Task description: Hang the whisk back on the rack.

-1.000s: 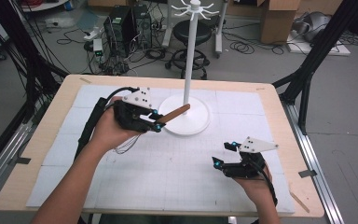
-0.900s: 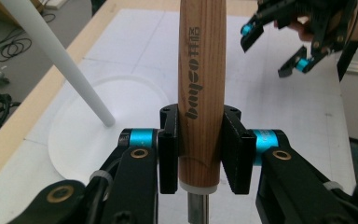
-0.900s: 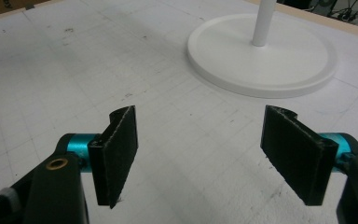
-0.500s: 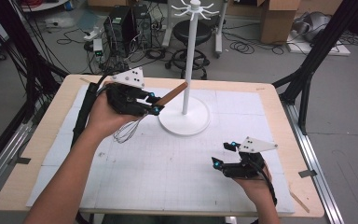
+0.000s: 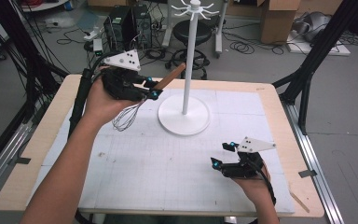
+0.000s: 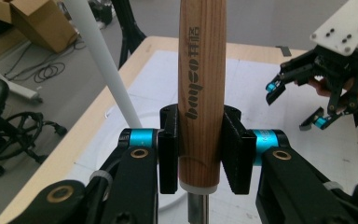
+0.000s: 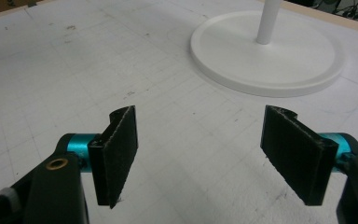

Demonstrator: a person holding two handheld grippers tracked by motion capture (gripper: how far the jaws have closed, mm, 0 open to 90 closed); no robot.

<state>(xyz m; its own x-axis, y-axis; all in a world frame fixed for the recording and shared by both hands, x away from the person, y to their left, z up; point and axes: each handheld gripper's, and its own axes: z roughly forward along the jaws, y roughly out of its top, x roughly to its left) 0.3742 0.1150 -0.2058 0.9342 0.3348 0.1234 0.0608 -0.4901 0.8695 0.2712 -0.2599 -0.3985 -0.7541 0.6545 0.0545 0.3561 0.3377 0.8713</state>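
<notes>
The whisk (image 5: 142,102) is off the table, its wooden handle (image 6: 200,88) clamped squarely between the jaws of the left gripper (image 5: 150,88), with the handle's free end sticking out past the jaw tips toward the white pole (image 5: 189,60) and the wire loops (image 5: 127,117) hanging back below the holding hand (they dangle clear of the mat). So the pick-up looks done and the carry is under way; what seems left is to bring the handle's end up to the hooks (image 5: 192,9) at the top of the stand, which sit well above the jaw tips, and hang it there. Whether the handle has a loop or hole for a hook cannot be told. In the left gripper view the pole passes just beside the jaws' left side, not touching the handle. The right gripper (image 5: 223,155) rests low near the table's (image 5: 261,93) near edge, jaws standing apart with nothing between them, the stand's round base (image 7: 265,60) ahead of its tips
</notes>
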